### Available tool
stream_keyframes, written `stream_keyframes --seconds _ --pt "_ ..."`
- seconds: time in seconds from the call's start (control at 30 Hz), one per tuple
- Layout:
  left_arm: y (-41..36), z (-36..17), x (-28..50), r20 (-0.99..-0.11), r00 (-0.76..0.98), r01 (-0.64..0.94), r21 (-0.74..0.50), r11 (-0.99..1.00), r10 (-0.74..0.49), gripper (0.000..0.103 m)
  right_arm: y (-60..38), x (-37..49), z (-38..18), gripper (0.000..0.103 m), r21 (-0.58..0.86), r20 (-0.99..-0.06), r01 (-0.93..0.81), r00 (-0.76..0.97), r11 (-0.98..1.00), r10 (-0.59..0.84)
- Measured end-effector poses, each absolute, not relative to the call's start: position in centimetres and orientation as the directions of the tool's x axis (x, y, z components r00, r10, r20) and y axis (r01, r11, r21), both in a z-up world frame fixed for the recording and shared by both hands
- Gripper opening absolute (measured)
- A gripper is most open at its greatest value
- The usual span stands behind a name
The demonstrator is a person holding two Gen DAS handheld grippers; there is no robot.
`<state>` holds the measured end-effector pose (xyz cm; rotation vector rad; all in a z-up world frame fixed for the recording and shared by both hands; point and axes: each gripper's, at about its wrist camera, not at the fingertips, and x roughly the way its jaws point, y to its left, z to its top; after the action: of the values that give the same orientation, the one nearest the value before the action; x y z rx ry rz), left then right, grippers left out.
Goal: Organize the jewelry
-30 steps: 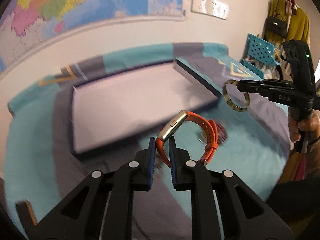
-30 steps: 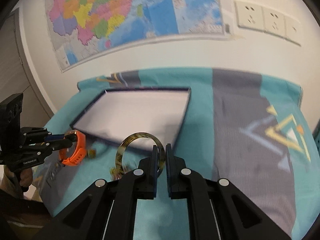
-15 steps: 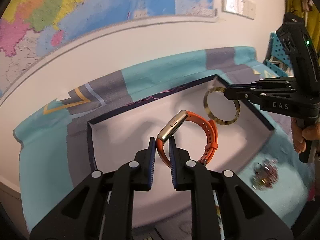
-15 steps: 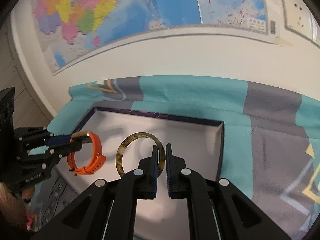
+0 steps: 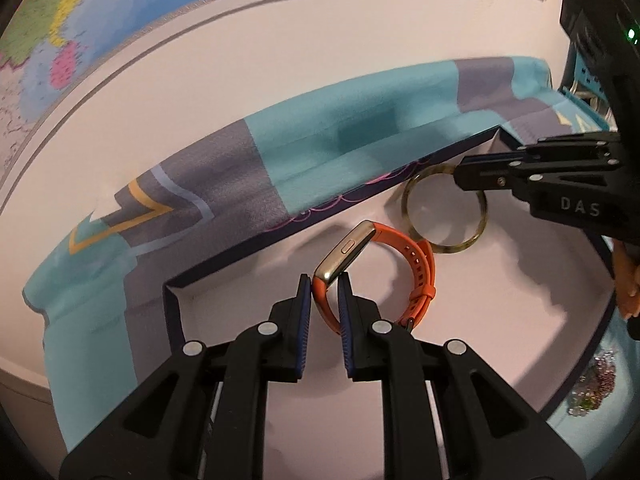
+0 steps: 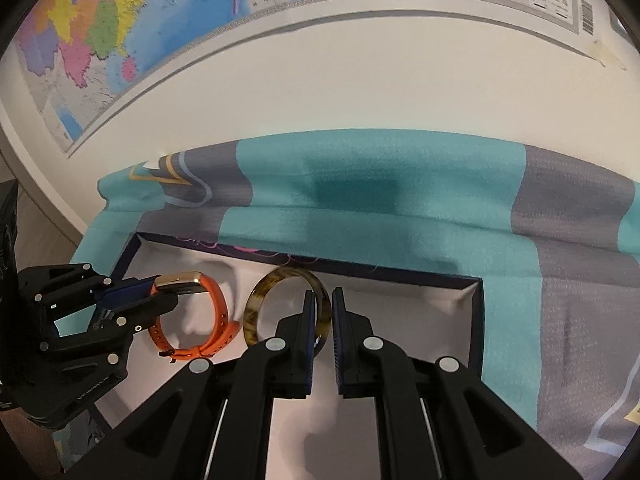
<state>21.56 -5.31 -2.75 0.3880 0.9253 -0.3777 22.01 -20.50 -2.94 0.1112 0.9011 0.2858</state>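
My left gripper [image 5: 325, 282] is shut on the strap of an orange watch with a gold face [image 5: 416, 264], held over the white inside of a dark-rimmed tray [image 5: 480, 312]. My right gripper [image 6: 320, 300] is shut on a tortoiseshell bangle [image 6: 256, 304], also over the tray [image 6: 440, 320], just right of the watch [image 6: 218, 312]. The bangle [image 5: 412, 222] and the right gripper [image 5: 460, 178] show at the right of the left wrist view. The left gripper [image 6: 154, 298] shows at the left of the right wrist view.
The tray lies on a teal and grey cloth [image 6: 400, 200] against a white wall with a map [image 6: 160, 20]. A sparkly piece of jewelry [image 5: 592, 388] lies on the cloth outside the tray's right rim.
Both grippers have moved forward and lower over the tray, each still holding its piece. The watch and the bangle now sit side by side near the tray's far rim.
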Motion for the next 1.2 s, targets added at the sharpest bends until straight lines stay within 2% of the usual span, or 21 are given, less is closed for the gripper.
stream_keyframes --seconds 0.1,0.27,0.3,0.43,0.5,0.63,0.93,1.1,1.17,1.2 --pt "-5.4 -3.3 22.3 -0.833 0.538 0.468 0.167 0.868 -0.130 0.014 -20.7 22.6 -3.3 0.008 0.224 -0.764 -0.173 0.580 0.959 0.283" --pt "-5.0 -3.1 22.5 -0.816 0.567 0.434 0.180 0.883 -0.113 0.022 -21.4 21.8 -2.8 0.022 0.232 -0.743 -0.156 0.609 0.960 0.279" --pt "-4.8 -2.9 22.3 -0.806 0.580 0.424 0.181 0.887 -0.113 0.028 -21.5 21.3 -2.5 0.024 0.233 -0.736 -0.163 0.615 0.959 0.283" --pt "-3.5 -2.0 20.3 -0.776 0.612 0.412 0.153 0.898 -0.149 0.034 -22.4 18.8 -1.6 0.033 0.241 -0.706 -0.200 0.636 0.950 0.313" --pt "-2.5 -1.4 18.7 -0.759 0.631 0.409 0.149 0.900 -0.160 0.039 -23.1 17.4 -1.4 0.034 0.244 -0.695 -0.215 0.641 0.946 0.325" --pt "-0.7 -0.7 15.8 -0.747 0.634 0.413 0.107 0.905 -0.201 0.041 -23.9 13.9 -1.1 0.040 0.230 -0.677 -0.263 0.649 0.937 0.348" --pt "1.9 -0.1 9.0 -0.694 0.670 0.391 0.031 0.920 -0.261 0.049 -24.4 5.6 -1.0 0.040 0.215 -0.644 -0.384 0.636 0.898 0.426" --pt "2.1 -0.4 5.7 -0.679 0.674 0.395 0.001 0.919 -0.289 0.056 -23.7 1.5 -1.8 0.039 0.167 -0.668 -0.424 0.615 0.890 0.418" --pt "1.9 -0.7 4.8 -0.682 0.677 0.392 0.015 0.920 -0.277 0.056 -23.1 0.2 -2.3 0.035 0.136 -0.682 -0.432 0.612 0.892 0.400" --pt "1.8 -1.0 4.4 -0.683 0.678 0.388 0.020 0.921 -0.271 0.057 -22.8 -0.2 -2.6 0.023 0.129 -0.689 -0.438 0.606 0.890 0.398"
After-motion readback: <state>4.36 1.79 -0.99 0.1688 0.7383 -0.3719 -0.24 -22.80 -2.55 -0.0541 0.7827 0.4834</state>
